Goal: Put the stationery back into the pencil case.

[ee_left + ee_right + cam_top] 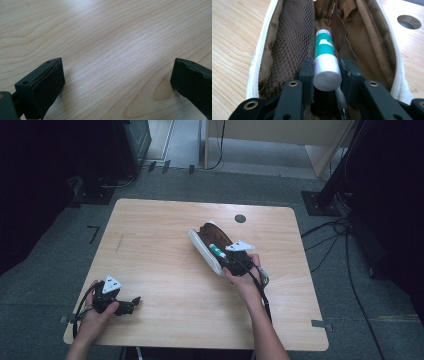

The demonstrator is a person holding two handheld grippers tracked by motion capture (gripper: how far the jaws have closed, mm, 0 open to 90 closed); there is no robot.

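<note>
At the near left corner of the pale wood-grain bench (165, 270), we see the left claw (134, 303) resting with its blocky black jaws spread wide over bare wood. Right of centre lies an open pouch (206, 251), white zip-edged, lined in brown fabric and honeycomb mesh. There the right claw (326, 72) clamps a smooth cylindrical tube (325, 61), silver with a green band, inside the pouch.

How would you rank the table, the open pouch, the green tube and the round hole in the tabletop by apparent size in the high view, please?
1. table
2. pouch
3. and 4. green tube and round hole: they look alike, so no ranking.
</note>
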